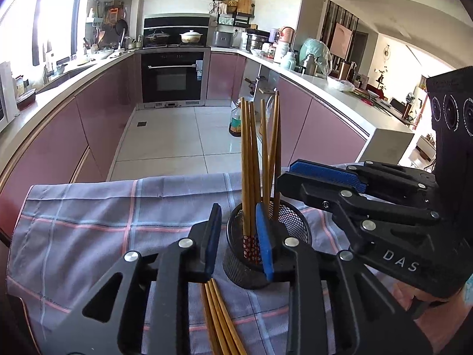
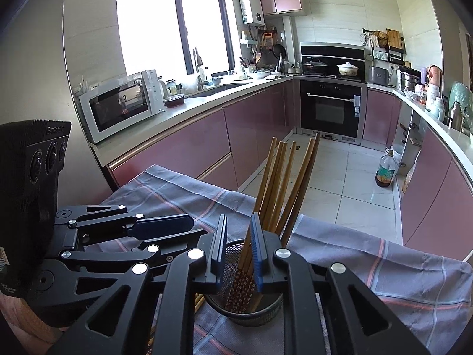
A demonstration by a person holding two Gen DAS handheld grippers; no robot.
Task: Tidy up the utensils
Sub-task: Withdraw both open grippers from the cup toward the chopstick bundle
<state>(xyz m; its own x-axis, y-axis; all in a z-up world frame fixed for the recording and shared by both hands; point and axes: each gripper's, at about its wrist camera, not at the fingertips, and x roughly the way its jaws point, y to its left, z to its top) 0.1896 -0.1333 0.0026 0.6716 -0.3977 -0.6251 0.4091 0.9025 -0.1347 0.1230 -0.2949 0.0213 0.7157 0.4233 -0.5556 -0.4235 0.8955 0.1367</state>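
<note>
Showing loose chopsticks (image 1: pixel 220 319) clearly — left view alone; holder (image 2: pixel 236 304) in both.

A black mesh holder (image 1: pixel 267 251) stands on a checked grey cloth (image 1: pixel 97 224), holding wooden chopsticks (image 1: pixel 251 159) upright. The left gripper (image 1: pixel 238 244) has its blue pads apart, nothing pressed between them, its right pad over the holder's rim. More chopsticks (image 1: pixel 220 322) lie flat toward the cloth's near edge. The right gripper (image 1: pixel 313 174) is just beside the holder.
</note>
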